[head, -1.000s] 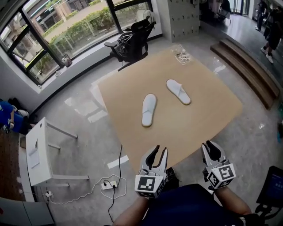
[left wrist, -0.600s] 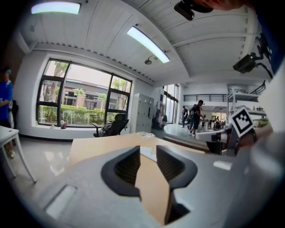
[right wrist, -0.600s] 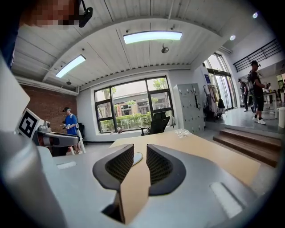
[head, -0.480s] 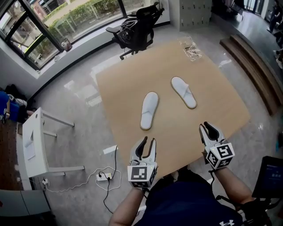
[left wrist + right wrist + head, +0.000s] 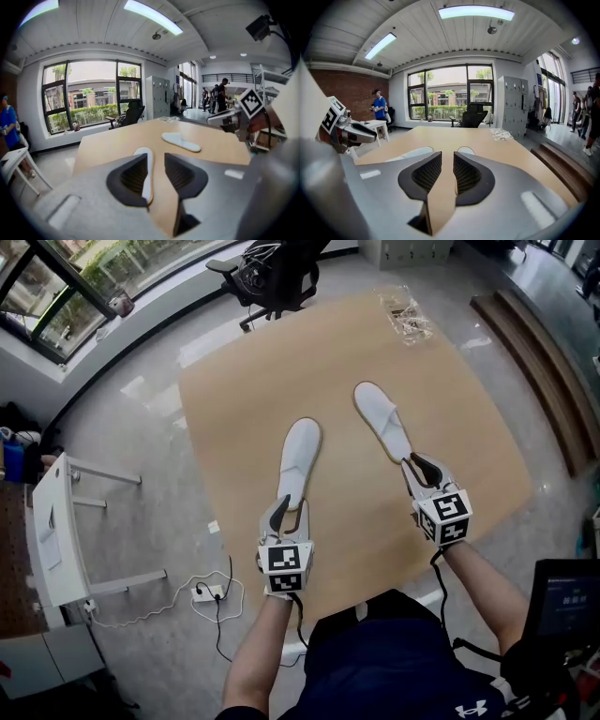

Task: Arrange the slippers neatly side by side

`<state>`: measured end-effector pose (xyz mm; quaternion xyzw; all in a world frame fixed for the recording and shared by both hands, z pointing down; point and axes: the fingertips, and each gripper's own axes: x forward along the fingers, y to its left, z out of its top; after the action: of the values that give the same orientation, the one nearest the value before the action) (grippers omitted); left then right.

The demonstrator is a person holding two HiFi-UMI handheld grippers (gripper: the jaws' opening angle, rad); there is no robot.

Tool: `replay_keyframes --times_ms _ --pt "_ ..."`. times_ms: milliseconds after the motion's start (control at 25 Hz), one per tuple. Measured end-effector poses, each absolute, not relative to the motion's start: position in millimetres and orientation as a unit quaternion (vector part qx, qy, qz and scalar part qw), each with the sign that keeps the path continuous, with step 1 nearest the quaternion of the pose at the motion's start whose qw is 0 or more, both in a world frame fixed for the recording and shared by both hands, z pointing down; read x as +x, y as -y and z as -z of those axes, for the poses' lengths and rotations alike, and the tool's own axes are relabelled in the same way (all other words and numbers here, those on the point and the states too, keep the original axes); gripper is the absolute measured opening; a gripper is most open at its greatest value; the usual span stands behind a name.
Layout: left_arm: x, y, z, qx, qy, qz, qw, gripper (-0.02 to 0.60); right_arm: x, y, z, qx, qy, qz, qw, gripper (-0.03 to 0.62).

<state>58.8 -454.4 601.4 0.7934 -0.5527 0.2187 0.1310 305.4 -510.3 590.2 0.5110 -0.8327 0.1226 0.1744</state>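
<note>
Two white slippers, the left slipper (image 5: 298, 457) and the right slipper (image 5: 382, 420), lie a little apart and at different angles in the middle of a square wooden worktop (image 5: 450, 381). One clear plastic wrapper (image 5: 405, 315) sits near its far corner. One black office chair (image 5: 277, 268) stands beyond and one white side table (image 5: 56, 531) to the left, on a grey polished floor (image 5: 141, 427) below tall windows (image 5: 450, 101). The left hand-held gripper (image 5: 289, 512) is open, jaws straddling the left slipper's heel. The right hand-held gripper (image 5: 417, 466), jaws just closing yet apart, has only bare worktop between them, at the right slipper's heel.
</note>
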Motion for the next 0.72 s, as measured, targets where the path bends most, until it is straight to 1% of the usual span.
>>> replay_keyframes --times_ms 80,280,520,720 --pt "53 469 -623 0.786 0.553 -0.238 0.137 0.114 305 529 -613 0.500 0.835 -0.107 0.201 0.086" --pt "46 494 -664 0.783 0.530 -0.301 0.120 0.114 304 568 -652 0.478 0.834 -0.087 0.259 0.087" --pt "32 518 -696 0.773 0.528 -0.326 0.134 0.114 299 604 -688 0.455 0.835 -0.074 0.299 0.087" --pt "28 522 -728 0.764 0.509 -0.367 0.151 0.114 294 614 -722 0.413 0.834 -0.052 0.362 0.086"
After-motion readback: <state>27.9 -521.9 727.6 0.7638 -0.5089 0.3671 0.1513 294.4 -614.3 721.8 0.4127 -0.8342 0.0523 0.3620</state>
